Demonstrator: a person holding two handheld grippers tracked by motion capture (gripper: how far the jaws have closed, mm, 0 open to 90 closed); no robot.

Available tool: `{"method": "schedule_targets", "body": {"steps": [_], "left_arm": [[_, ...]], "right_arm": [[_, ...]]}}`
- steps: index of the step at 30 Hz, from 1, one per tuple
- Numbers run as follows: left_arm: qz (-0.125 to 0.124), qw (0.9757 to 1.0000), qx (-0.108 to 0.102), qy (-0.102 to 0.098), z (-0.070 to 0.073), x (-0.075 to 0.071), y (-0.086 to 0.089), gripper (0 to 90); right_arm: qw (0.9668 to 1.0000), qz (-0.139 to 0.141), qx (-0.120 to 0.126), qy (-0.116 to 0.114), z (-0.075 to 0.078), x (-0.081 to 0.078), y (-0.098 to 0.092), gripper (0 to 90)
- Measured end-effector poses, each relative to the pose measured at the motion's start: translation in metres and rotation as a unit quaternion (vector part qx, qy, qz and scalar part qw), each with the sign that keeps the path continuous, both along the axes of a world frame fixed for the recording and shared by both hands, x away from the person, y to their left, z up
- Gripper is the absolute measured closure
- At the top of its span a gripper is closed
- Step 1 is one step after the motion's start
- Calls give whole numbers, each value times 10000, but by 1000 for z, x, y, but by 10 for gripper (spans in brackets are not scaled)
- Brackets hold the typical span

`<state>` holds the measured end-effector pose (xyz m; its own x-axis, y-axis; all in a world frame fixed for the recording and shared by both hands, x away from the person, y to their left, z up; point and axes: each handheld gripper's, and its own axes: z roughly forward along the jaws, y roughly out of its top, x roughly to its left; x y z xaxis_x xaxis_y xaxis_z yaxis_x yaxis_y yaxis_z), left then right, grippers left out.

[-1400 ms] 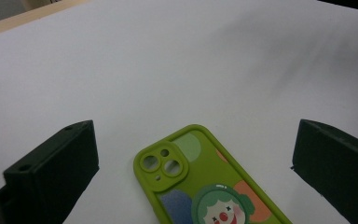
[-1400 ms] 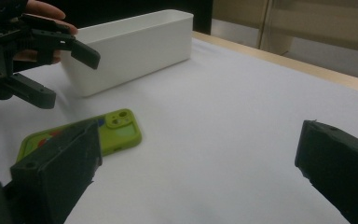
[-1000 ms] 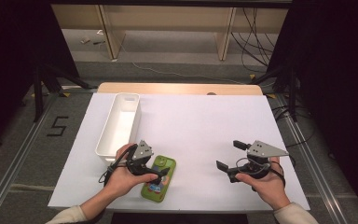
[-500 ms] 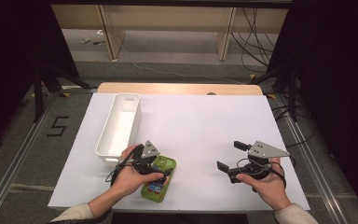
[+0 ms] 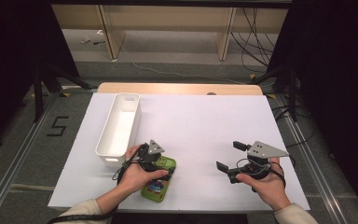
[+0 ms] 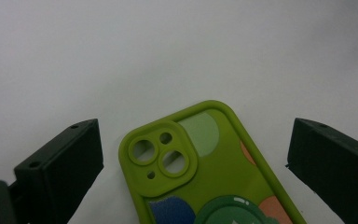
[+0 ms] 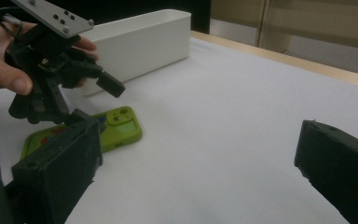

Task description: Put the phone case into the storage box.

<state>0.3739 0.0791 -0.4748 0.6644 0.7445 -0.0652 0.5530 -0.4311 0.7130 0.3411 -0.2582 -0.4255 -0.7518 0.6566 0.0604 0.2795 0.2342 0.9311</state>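
- I count one green phone case (image 5: 159,181) lying on the table.
- One white bin (image 5: 120,129) stands there too.
- One white sheet (image 5: 205,126) covers the tabletop.
- I hold two grippers: my left gripper (image 5: 157,164), my right gripper (image 5: 228,157).

Bright table, dark surroundings, soft close-ups.

From my high view the white table sheet (image 5: 205,126) is evenly lit from above, with only faint shadows under the hands, while both sides of the room fall to near black. My left gripper view is soft and slightly hazy; the green phone case (image 6: 200,163) has a small glossy highlight near the bottom edge. In my right gripper view the near black jaws are blurred, and the white bin (image 7: 140,42) looks reasonably sharp.
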Motion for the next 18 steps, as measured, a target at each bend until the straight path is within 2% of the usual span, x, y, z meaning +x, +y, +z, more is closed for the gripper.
{"method": "schedule_targets", "body": {"steps": [18], "left_arm": [[147, 9997, 80, 154, -6, 8, -6, 44]], "right_arm": [[10000, 28, -33, 38, -2, 0, 2, 20]]}}
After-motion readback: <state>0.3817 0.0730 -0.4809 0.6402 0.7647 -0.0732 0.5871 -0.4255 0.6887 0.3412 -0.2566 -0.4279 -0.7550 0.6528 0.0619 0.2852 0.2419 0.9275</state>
